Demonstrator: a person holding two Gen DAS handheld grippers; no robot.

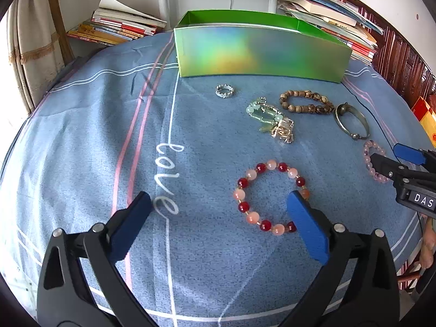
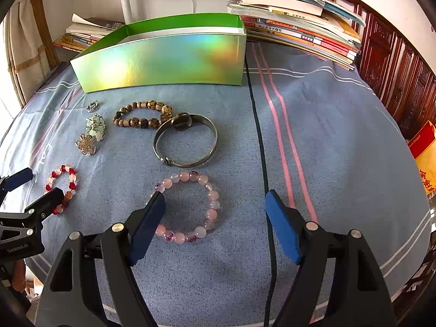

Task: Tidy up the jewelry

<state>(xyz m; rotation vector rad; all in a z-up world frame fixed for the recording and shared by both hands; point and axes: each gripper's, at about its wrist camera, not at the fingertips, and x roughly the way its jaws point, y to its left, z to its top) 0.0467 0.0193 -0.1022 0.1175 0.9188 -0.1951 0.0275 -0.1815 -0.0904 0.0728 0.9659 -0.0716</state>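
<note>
Both the left gripper and right gripper are built of black arms, silver screws and blue pads; white lettering is carried.

Glossy holographic box, matt woven cloth, dull metal bangle, wooden beads

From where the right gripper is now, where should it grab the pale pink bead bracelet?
Take the near-left arc of the pale pink bracelet from above, one finger inside the loop, one outside. It lies flat on the blue cloth, and the open right gripper already has a finger beside that arc.
</note>
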